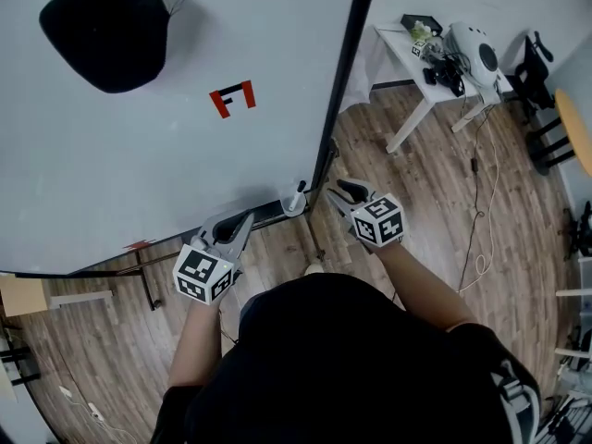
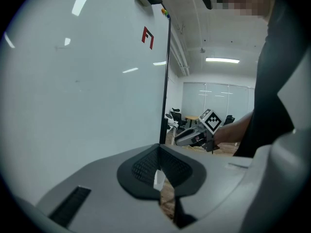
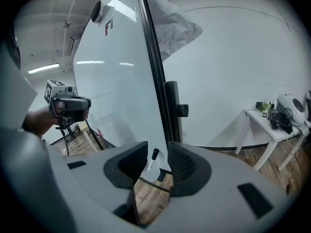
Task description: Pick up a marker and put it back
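The marker [image 1: 297,196] stands tilted on the tray [image 1: 268,214] at the whiteboard's [image 1: 185,137] lower right corner, just left of the right tongs [image 1: 344,192], which are parted and empty with the marker beyond their gap, while the left tongs [image 1: 240,224], further left, are pressed together on nothing.

The right gripper [image 3: 158,165] holds its jaws apart, the gap framing a black-capped marker [image 3: 153,159] standing beyond at the whiteboard's [image 3: 116,81] lower corner, with the left gripper [image 3: 80,103] far left.
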### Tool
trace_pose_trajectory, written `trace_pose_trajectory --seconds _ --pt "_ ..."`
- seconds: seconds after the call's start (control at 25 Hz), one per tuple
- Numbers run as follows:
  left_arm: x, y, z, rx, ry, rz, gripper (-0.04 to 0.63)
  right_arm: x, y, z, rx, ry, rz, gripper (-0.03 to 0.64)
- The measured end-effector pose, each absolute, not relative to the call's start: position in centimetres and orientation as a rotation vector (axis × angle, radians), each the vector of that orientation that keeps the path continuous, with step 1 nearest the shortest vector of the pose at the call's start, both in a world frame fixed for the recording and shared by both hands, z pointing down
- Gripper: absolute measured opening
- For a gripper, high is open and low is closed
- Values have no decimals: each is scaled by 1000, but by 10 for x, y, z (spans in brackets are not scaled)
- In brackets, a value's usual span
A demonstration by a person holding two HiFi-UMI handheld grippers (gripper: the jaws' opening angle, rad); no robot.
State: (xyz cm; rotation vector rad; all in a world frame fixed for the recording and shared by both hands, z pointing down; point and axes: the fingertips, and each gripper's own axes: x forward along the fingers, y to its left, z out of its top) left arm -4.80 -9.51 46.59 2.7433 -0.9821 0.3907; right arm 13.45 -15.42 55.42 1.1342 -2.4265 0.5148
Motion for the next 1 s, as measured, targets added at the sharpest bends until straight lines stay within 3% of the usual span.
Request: trace_pose_trajectory --seconds 1.0 --pt "-40 -90 460 2760 -968 405 11 145 -131 537 1151 -2467 529 74"
